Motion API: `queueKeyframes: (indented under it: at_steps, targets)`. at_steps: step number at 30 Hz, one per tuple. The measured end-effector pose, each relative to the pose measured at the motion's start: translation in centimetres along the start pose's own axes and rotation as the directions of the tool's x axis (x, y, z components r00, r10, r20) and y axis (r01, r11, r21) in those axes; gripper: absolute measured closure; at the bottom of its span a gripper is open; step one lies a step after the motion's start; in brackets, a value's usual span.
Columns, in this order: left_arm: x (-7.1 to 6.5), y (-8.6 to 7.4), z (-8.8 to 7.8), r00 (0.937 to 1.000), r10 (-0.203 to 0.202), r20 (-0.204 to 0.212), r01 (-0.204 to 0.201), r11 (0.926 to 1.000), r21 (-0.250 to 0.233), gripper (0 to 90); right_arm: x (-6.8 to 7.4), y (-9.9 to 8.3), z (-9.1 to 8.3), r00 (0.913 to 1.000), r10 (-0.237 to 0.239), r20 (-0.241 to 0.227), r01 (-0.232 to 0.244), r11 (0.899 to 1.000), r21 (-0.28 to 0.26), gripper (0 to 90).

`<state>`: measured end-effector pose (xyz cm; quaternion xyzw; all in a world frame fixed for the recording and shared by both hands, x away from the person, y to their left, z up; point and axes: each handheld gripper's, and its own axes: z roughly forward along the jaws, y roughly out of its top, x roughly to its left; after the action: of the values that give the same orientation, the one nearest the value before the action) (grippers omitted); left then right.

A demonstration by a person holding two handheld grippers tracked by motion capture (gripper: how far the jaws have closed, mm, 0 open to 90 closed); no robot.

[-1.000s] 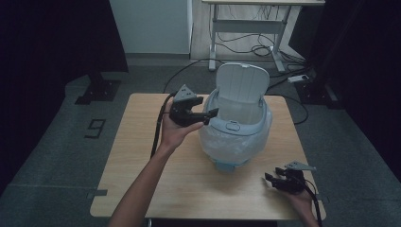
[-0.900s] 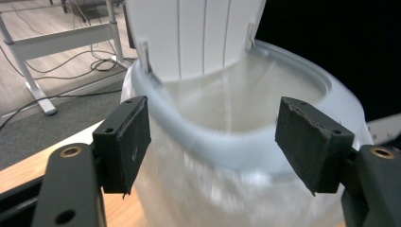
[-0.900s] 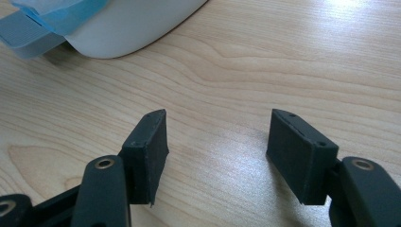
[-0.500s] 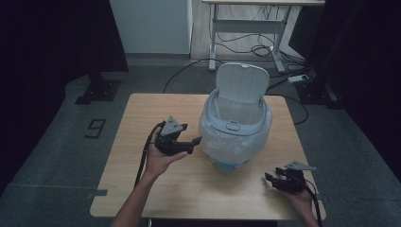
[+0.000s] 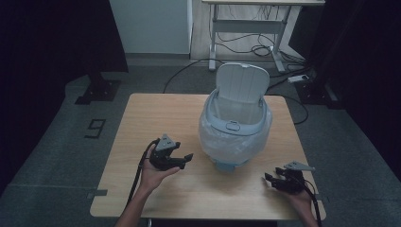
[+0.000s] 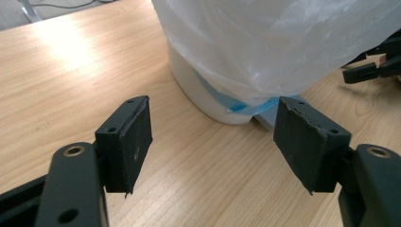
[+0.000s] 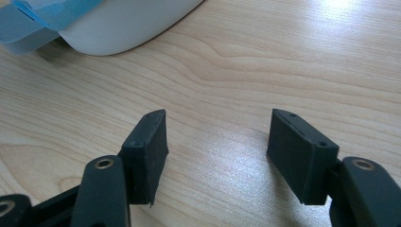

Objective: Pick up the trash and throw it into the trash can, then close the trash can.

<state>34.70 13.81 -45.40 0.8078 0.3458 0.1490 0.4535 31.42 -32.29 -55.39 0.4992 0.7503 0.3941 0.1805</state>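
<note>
The small lidded trash bin (image 5: 235, 127) sits mid-table, toward the far right, lid flipped up and a clear plastic liner (image 5: 222, 142) draped over its rim. The left gripper (image 5: 182, 158) hangs near the table (image 5: 142, 118) just left of the bin, jaws released, nothing between them. The right gripper (image 5: 270, 179) rests at the near right corner, also released and empty. Likely risk: the liner looks loose and slippery, so a careless pinch could drag the bag off the rim or tip the light bin.

A wooden table (image 5: 156, 118) is standing on grey floor (image 5: 71, 142); behind, a white desk frame (image 5: 246, 33), trailing cables (image 5: 246, 49) and dark curtains (image 5: 47, 38) are showing.
</note>
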Motion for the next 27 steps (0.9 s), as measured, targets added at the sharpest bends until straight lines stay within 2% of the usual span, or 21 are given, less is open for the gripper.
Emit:
queueKeyframes:
  at_steps: [4,7,12,15,18,21,27]
  targets:
    - [0.1,-0.3,-0.1,0.9999,-0.015,0.003,0.015,0.9999,-0.005,28.4,0.1,0.0,0.0,1.0000,-0.007,0.004,0.007,1.000,0.001,37.5]
    - [0.2,-0.3,-0.2,0.9999,-0.016,0.004,0.016,0.9998,-0.008,28.4,0.4,0.0,-0.1,0.9995,-0.025,0.022,0.025,0.999,-0.020,37.8]
    - [0.6,-0.3,-0.6,0.9992,-0.036,0.019,0.037,0.9991,-0.022,28.4,0.4,0.5,-1.1,0.9997,-0.004,0.025,0.005,0.997,-0.074,37.8]
    - [0.9,-0.4,-0.8,0.9979,-0.055,0.034,0.056,0.9980,-0.029,28.4,0.4,0.9,-1.8,0.9998,0.016,0.014,-0.014,0.993,-0.121,38.4]
    - [1.1,-0.4,-1.2,0.9979,-0.059,0.026,0.060,0.9974,-0.041,28.4,0.5,1.3,-2.2,0.9994,0.033,-0.002,-0.033,0.988,-0.148,38.7]
    - [1.3,-0.5,-1.4,0.9977,-0.062,0.026,0.063,0.9970,-0.045,28.4,0.7,2.1,-2.9,1.0000,0.008,-0.002,-0.008,0.989,-0.149,38.7]
    - [1.3,-0.6,-1.8,0.9980,-0.058,0.024,0.059,0.9963,-0.063,29.2,0.5,4.6,-4.8,0.9996,0.015,-0.023,-0.020,0.979,-0.205,38.4]
